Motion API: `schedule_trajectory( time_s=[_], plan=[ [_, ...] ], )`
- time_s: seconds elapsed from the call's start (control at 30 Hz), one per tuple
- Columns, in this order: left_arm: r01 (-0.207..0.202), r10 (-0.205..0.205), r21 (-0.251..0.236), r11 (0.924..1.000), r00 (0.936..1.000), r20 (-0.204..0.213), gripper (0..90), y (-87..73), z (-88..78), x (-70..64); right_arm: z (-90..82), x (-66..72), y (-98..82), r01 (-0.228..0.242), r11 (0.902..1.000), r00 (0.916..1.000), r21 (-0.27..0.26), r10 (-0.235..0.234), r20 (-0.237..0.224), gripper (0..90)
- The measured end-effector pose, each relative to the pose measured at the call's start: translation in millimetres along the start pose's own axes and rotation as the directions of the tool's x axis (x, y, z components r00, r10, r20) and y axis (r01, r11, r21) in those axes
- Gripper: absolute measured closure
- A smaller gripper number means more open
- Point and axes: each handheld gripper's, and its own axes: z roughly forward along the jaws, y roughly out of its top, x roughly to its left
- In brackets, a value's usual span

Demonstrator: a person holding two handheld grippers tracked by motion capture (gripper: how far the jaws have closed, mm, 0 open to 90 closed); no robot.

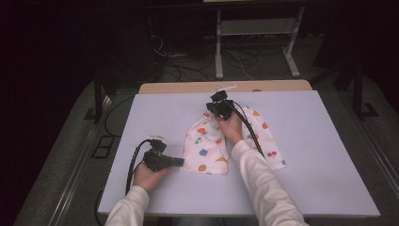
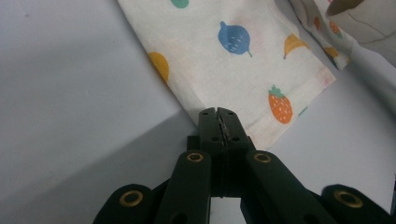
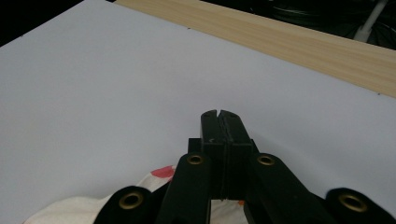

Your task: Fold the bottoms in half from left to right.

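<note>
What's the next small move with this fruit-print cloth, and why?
Probably lift both grippers a little together and carry the cloth over itself to fold it. The left gripper is shut at the near corner of the cloth, seemingly pinching its edge, and the right gripper is shut at the far end, with cloth bunched beneath it.

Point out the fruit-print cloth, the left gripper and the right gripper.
fruit-print cloth (image 1: 207, 146), high view, near left panel.
left gripper (image 2: 218, 112), left gripper view, closed jaw tips.
right gripper (image 3: 219, 113), right gripper view, closed jaw tips.
</note>
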Motion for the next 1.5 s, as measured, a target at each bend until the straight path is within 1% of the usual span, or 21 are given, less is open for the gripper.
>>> schedule_trajectory(
  time_s=[0.03,0.07,0.1,0.2,0.23,0.3,0.4,0.47,0.5,0.53,0.57,0.67,0.7,0.73,0.77,0.93,1.03,1.07,1.1,1.2,1.5],
  plan=[
    [-0.010,0.010,-0.004,0.9999,1.0000,0.003,89.4,0.5,-1.0,-1.1,-0.4,-0.5,0.2,0.001,1.0000,1.0000,-0.002,-0.001,-0.002,88.8],
    [-0.025,0.026,-0.021,0.9994,0.9997,0.006,89.4,1.4,-3.9,-4.3,-1.1,-1.2,0.9,-0.001,1.0000,1.0000,-0.004,0.001,-0.005,88.8],
    [-0.025,0.026,-0.021,0.9994,0.9997,0.006,89.4,1.4,-3.9,-4.3,-1.1,-1.2,0.9,-0.001,1.0000,1.0000,-0.004,0.001,-0.005,88.8],
    [-0.056,0.056,-0.052,0.9971,0.9983,0.013,89.5,3.0,-8.4,-10.6,-3.6,-3.0,2.6,-0.010,0.9999,0.9999,-0.011,0.010,-0.008,88.7],
    [-0.077,0.078,-0.066,0.9949,0.9968,0.016,89.5,4.9,-10.9,-15.6,-4.4,-3.5,3.1,-0.011,0.9999,0.9999,-0.013,0.011,-0.009,88.7],
    [-0.103,0.105,-0.081,0.9914,0.9942,0.024,89.5,7.9,-13.7,-23.1,-5.9,-4.4,3.8,-0.016,0.9998,0.9998,-0.014,0.016,-0.010,88.7],
    [-0.124,0.128,-0.096,0.9876,0.9910,0.039,89.5,11.9,-15.5,-31.8,-7.8,-7.3,4.7,-0.025,0.9995,0.9996,-0.017,0.024,-0.018,88.7],
    [-0.144,0.148,-0.095,0.9851,0.9879,0.046,89.5,14.7,-15.3,-37.6,-9.0,-8.9,5.3,-0.035,0.9992,0.9992,-0.019,0.035,-0.020,88.7],
    [-0.144,0.148,-0.095,0.9851,0.9879,0.046,89.5,14.7,-15.3,-37.6,-9.7,-9.5,5.6,-0.038,0.9991,0.9991,-0.019,0.038,-0.021,88.7],
    [-0.155,0.160,-0.094,0.9834,0.9856,0.054,89.5,17.0,-14.4,-43.2,-10.5,-9.9,6.1,-0.040,0.9990,0.9990,-0.022,0.039,-0.021,88.7],
    [-0.155,0.160,-0.094,0.9834,0.9856,0.054,89.5,17.0,-14.4,-43.2,-10.5,-9.9,6.1,-0.040,0.9990,0.9990,-0.022,0.039,-0.021,88.7],
    [-0.174,0.180,-0.087,0.9809,0.9813,0.069,89.5,20.9,-11.2,-52.1,-14.8,-11.2,8.6,-0.040,0.9988,0.9990,-0.027,0.040,-0.022,88.7],
    [-0.174,0.180,-0.087,0.9809,0.9813,0.069,89.5,20.9,-11.2,-52.1,-15.3,-11.6,8.9,-0.037,0.9989,0.9991,-0.028,0.036,-0.023,88.7],
    [-0.189,0.195,-0.082,0.9786,0.9779,0.076,89.5,22.8,-9.1,-55.2,-16.3,-12.1,9.4,-0.038,0.9989,0.9990,-0.029,0.037,-0.023,88.7],
    [-0.193,0.199,-0.079,0.9781,0.9767,0.080,89.5,23.8,-7.7,-56.4,-16.9,-12.4,9.5,-0.040,0.9988,0.9989,-0.029,0.040,-0.024,88.7],
    [-0.192,0.200,-0.089,0.9773,0.9756,0.090,89.5,26.8,-5.2,-58.9,-20.4,-15.4,10.9,-0.036,0.9990,0.9990,-0.027,0.036,-0.025,88.7],
    [-0.200,0.209,-0.096,0.9752,0.9732,0.097,89.5,28.9,-4.4,-62.1,-22.5,-16.7,11.7,-0.033,0.9991,0.9992,-0.026,0.033,-0.023,88.7],
    [-0.211,0.221,-0.102,0.9721,0.9701,0.100,89.5,29.8,-4.3,-65.5,-24.4,-18.6,12.5,-0.037,0.9989,0.9991,-0.029,0.036,-0.022,88.7],
    [-0.211,0.221,-0.102,0.9721,0.9701,0.100,89.5,29.8,-4.3,-65.5,-25.3,-19.5,12.8,-0.038,0.9989,0.9991,-0.029,0.037,-0.022,88.7],
    [-0.237,0.248,-0.102,0.9662,0.9628,0.109,89.5,32.4,-3.0,-73.5,-28.9,-24.4,13.7,-0.052,0.9980,0.9984,-0.036,0.051,-0.023,88.7],
    [-0.254,0.266,-0.101,0.9619,0.9557,0.126,89.5,36.0,1.0,-82.8,-36.7,-35.3,15.6,-0.073,0.9965,0.9971,-0.041,0.072,-0.022,88.7]
  ],
)
